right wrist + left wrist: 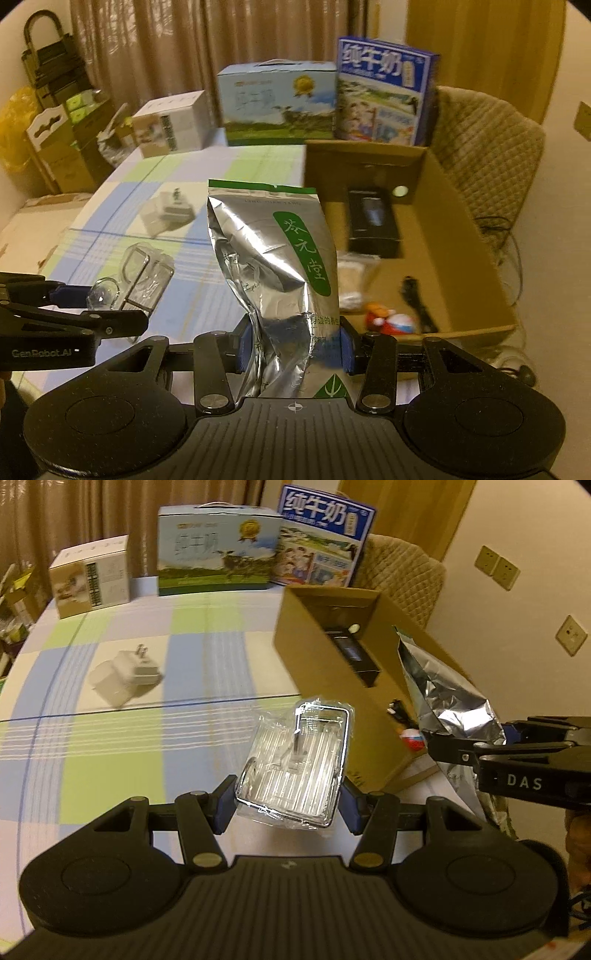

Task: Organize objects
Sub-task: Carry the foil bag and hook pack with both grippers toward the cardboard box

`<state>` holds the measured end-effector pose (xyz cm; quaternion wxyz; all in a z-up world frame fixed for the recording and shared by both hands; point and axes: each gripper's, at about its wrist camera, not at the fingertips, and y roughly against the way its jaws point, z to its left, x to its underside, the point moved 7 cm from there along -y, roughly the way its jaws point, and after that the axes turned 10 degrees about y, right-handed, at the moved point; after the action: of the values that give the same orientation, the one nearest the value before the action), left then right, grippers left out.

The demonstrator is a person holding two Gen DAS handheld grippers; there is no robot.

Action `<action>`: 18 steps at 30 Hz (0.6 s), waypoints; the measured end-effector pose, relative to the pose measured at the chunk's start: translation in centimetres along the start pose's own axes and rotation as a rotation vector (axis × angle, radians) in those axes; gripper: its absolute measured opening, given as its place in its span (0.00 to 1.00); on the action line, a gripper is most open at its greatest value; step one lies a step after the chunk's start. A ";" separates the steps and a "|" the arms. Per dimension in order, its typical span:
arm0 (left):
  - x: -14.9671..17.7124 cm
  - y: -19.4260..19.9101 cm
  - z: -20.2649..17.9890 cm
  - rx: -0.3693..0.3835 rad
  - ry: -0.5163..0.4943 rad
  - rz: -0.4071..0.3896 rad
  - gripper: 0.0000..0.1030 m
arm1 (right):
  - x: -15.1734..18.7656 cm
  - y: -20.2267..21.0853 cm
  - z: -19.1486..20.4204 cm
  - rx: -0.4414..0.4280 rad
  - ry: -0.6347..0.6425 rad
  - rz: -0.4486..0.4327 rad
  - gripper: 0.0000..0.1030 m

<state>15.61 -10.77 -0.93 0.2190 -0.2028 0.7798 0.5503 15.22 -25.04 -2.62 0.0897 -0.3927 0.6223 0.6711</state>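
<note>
Transport step underway: foil tea pouch is clamped in the right hand-held gripper, wrapped clear plastic case in the left hand-held gripper, both above the tabletop; release into the cardboard box is judged next.

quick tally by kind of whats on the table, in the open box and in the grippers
Cartons standing at the table's far end: 3 (white carton, light blue milk carton, dark blue milk carton)
Open cardboard box: 1
Things visible inside it: 5
White plug adapter: 1
Wrapped clear case in the left gripper: 1
Foil pouch in the right gripper: 1
Total: 12
</note>
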 end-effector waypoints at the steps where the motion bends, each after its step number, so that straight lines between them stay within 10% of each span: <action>1: -0.1 -0.2 -0.5 0.004 -0.003 0.002 0.50 | 0.0 0.1 -0.5 0.007 -0.004 0.000 0.41; 18: -2.5 -3.0 -8.3 0.070 -0.080 0.006 0.50 | 0.3 1.1 -8.7 0.085 -0.067 -0.004 0.41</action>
<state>18.38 -19.33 0.70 0.2555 -0.1705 0.7897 0.5310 17.98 -33.26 -1.25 0.1281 -0.3671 0.6461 0.6568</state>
